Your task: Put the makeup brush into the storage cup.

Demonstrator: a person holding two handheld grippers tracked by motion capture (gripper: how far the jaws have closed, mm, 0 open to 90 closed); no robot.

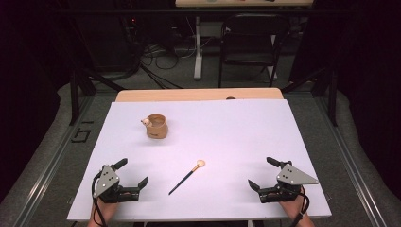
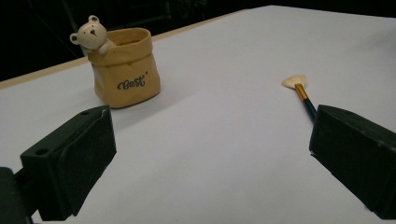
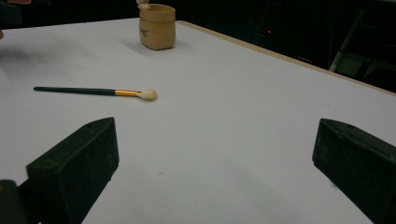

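Note:
A tan bag-shaped pot (image 1: 156, 126) (image 2: 125, 67) (image 3: 158, 26) with a small bear figure (image 2: 90, 31) on its rim stands upright at the table's back left. A brush (image 1: 187, 176) (image 3: 93, 92) with a dark handle, gold ferrule and pale tip (image 2: 294, 81) lies flat near the table's front middle. My left gripper (image 1: 132, 171) (image 2: 212, 154) rests open at the front left, nothing between its jaws. At the front right my right gripper (image 1: 263, 173) (image 3: 215, 158) is open too, holding nothing. The brush lies between the two grippers, touching neither.
A white sheet (image 1: 227, 137) covers the wooden table (image 1: 198, 94). Behind the table stand a black folding chair (image 1: 250, 38) and a white table leg (image 1: 197, 52) among floor cables. Black frame bars (image 1: 75, 94) flank both sides.

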